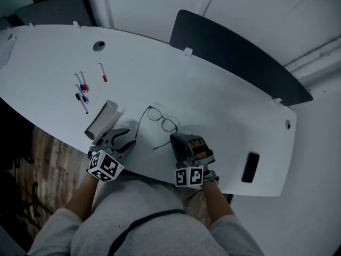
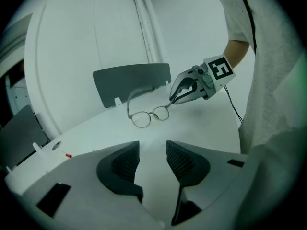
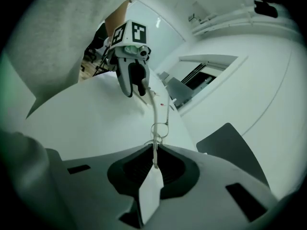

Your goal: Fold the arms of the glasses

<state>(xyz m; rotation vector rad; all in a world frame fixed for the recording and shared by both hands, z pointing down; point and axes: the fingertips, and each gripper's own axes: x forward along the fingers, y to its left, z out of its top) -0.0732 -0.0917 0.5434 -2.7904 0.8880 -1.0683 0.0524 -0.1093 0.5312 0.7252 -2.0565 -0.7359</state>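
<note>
White is nearly all you have around you: a long, rounded white table under white wall panels, with the thin-rimmed glasses lying on the table close to its near edge, lenses up and arms spread open. Your right gripper is clenched on one thin arm of the glasses, just behind the lens on that side; the wire runs straight between its closed pads. Your left gripper stands released with nothing between its jaws, hovering just left of the glasses and pointed at them. Farther left of the glasses sits a small white box, and beyond that a scatter of marker pens. Well to the right of the glasses a black phone lies flat. Beyond the glasses, past the table's far edge, stands a dark chair back. Left of and below the glasses, wooden floor shows past the table's rim.
</note>
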